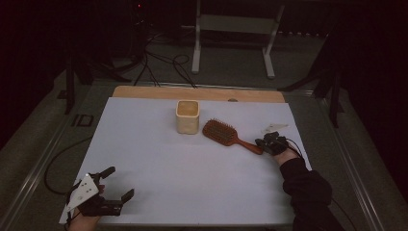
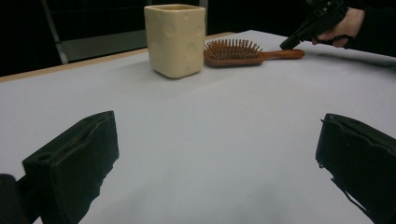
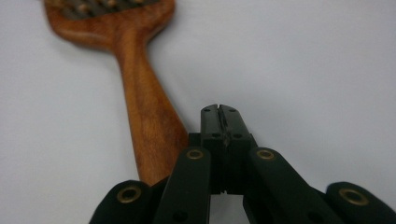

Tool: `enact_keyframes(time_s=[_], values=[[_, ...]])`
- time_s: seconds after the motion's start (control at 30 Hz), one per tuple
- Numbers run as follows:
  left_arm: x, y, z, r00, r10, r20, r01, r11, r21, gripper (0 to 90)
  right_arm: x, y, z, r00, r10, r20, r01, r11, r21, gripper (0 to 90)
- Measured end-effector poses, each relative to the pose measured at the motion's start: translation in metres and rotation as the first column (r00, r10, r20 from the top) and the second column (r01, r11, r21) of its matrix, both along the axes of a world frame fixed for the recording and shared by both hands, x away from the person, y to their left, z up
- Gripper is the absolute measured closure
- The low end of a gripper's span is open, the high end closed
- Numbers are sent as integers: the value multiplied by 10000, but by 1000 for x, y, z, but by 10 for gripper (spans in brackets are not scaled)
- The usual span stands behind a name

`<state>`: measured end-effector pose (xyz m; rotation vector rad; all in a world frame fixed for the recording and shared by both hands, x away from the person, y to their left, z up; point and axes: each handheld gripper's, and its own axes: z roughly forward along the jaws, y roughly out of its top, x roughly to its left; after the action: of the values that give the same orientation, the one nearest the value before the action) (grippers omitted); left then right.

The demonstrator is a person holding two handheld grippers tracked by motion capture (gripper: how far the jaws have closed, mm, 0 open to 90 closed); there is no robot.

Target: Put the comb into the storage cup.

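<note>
- Lying on the white table [image 1: 159, 173] are two things: one wooden hairbrush [image 1: 226, 134] and one cream cup [image 1: 187, 117].
- One hairbrush lies bristles up, just beside the cup, on the right half of the table.
- One cup stands upright; what is inside it I cannot tell.
- Right gripper [image 1: 269, 143] is at the end of the brush handle [image 3: 149, 116]; its fingers [image 3: 219, 122] are pressed together, beside the handle, holding nothing.
- Left gripper [image 1: 113, 185] rests at the near left corner, fingers [image 2: 74, 163] wide apart and empty.
</note>
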<state>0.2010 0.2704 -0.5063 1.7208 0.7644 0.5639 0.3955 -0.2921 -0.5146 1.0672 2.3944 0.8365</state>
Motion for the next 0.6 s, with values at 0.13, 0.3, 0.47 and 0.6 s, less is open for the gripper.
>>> enact_keyframes(time_s=[0.13, 0.3, 0.47, 0.6], values=[[0, 0, 0, 10000, -3, -35, 3, 10000, 14, 0, -6, 2, 0, 10000, 37, -3, -37, 10000, 92, 900], [0, 0, 0, 10000, -5, -31, 5, 10000, 29, 0, -16, 3, 2, 10000, 93, 7, -93, 9999, 86, 900], [0, 0, 0, 10000, -3, -17, 3, 10000, 10, 0, -22, 3, 1, 9999, 133, -79, -131, 9997, 187, 900], [0, 0, 0, 10000, -10, -13, 10, 10000, -7, 0, -29, 5, -1, 9996, 241, -158, -238, 9994, 241, 900]])
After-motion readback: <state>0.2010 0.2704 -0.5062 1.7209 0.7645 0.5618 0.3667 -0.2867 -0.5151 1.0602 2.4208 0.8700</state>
